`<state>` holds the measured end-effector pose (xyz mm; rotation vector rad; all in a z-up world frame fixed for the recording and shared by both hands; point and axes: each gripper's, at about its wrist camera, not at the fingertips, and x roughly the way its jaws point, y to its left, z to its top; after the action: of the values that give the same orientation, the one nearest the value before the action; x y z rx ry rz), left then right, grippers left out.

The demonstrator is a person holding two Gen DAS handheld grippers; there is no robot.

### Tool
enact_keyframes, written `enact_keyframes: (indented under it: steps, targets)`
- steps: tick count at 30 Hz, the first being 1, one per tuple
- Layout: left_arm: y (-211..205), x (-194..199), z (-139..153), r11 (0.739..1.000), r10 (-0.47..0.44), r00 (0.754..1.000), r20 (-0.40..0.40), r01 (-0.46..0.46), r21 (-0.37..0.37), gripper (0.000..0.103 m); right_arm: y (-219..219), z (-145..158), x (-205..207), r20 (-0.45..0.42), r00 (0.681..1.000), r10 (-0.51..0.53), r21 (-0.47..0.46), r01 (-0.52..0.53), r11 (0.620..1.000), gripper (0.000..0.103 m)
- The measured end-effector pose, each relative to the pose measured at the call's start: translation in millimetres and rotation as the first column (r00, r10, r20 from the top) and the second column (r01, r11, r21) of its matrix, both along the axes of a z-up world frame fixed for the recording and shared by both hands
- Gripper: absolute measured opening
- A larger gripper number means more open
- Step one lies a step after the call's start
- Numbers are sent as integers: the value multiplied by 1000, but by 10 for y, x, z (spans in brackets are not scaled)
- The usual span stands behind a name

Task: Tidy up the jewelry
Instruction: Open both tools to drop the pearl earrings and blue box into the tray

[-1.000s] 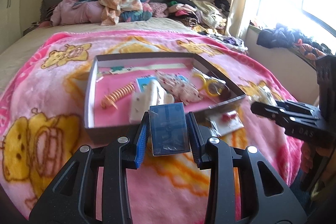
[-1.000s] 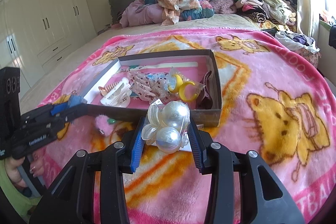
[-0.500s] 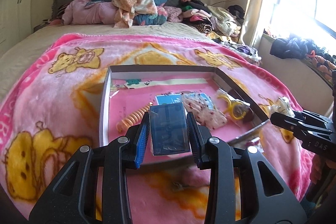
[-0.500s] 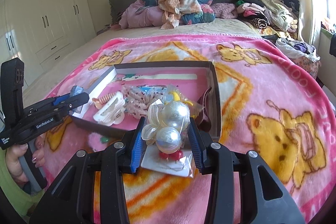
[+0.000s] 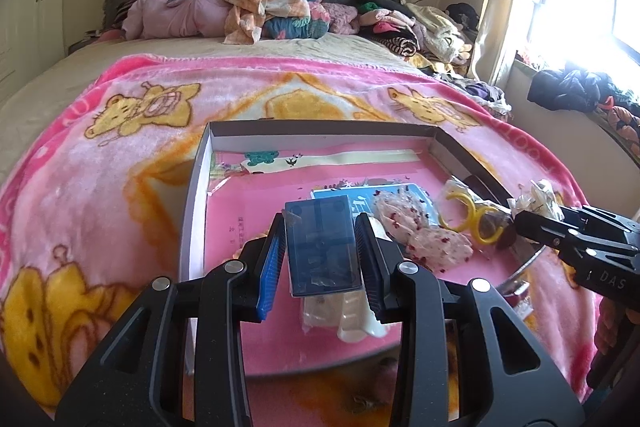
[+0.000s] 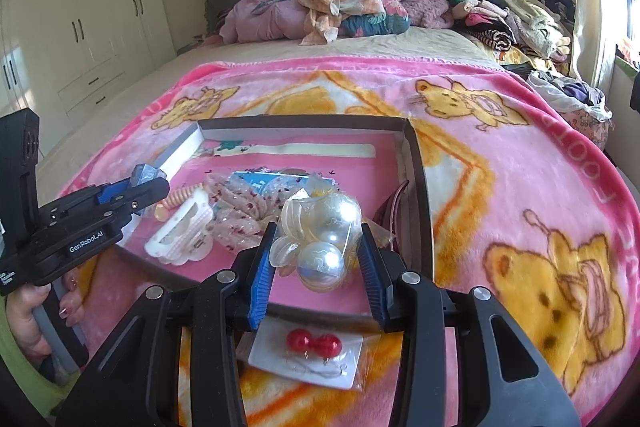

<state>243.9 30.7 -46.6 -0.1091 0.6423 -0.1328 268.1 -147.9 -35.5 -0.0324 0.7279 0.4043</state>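
my left gripper (image 5: 320, 251) clamps blue case (image 5: 322, 247) over tray (image 5: 192, 195), my right gripper (image 6: 316, 251) grips pearl packet (image 6: 322, 235) above tray's near edge

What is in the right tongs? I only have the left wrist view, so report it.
Observer: The right tongs are shut on a clear packet of pearl baubles.
Operator: Tell me what lies outside the box.
Observer: A card of red earrings lies on the blanket, just short of the box's near wall.
Operator: Find the orange coil tie.
Observer: The orange coil tie lies in the box, right behind the white clip.
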Motion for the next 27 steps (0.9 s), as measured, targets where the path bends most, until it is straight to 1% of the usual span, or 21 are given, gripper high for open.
enact_keyframes:
  steps: [7, 14, 16, 20, 21, 22, 23, 24, 26, 27]
  targets:
    - [-6, 96, -87, 1000, 10, 1000, -24, -10, 5, 27, 85, -170, 126, -30, 1000, 3, -32, -4, 999, 38]
    - [-15, 128, -151, 1000, 16, 999, -40, -15, 16, 27, 136, -284, 123, -45, 999, 12, -51, -15, 999, 39]
    - [-27, 124, -161, 1000, 13, 999, -43, -13, 19, 27, 132, -297, 93, -41, 999, 7, -50, -9, 999, 48]
    - [-43, 94, -146, 1000, 6, 999, -32, -5, 18, 28, 82, -258, -4, -8, 1000, -10, -51, 10, 999, 56]
    - [-44, 87, -141, 1000, 5, 1000, -30, -5, 18, 29, 53, -236, -46, 1, 1000, -20, -47, 20, 999, 61]
    - [-44, 79, -132, 1000, 6, 1000, -28, -5, 19, 33, 23, -217, -75, 10, 1000, -29, -41, 29, 999, 66]
    - [-47, 66, -120, 1000, 5, 1000, -23, -4, 18, 38, -19, -189, -110, 20, 999, -40, -29, 41, 999, 69]
    - [-53, 44, -100, 1000, 3, 1000, -16, -3, 18, 40, -47, -171, -134, 25, 999, -46, -22, 47, 999, 73]
    - [-66, 10, -70, 1000, 3, 1000, -7, -2, 18, 47, -106, -128, -196, 36, 998, -58, -11, 58, 998, 74]
    - [-72, -4, -58, 1000, 3, 1000, -3, -3, 18, 48, -134, -110, -218, 39, 997, -63, -8, 64, 998, 75]
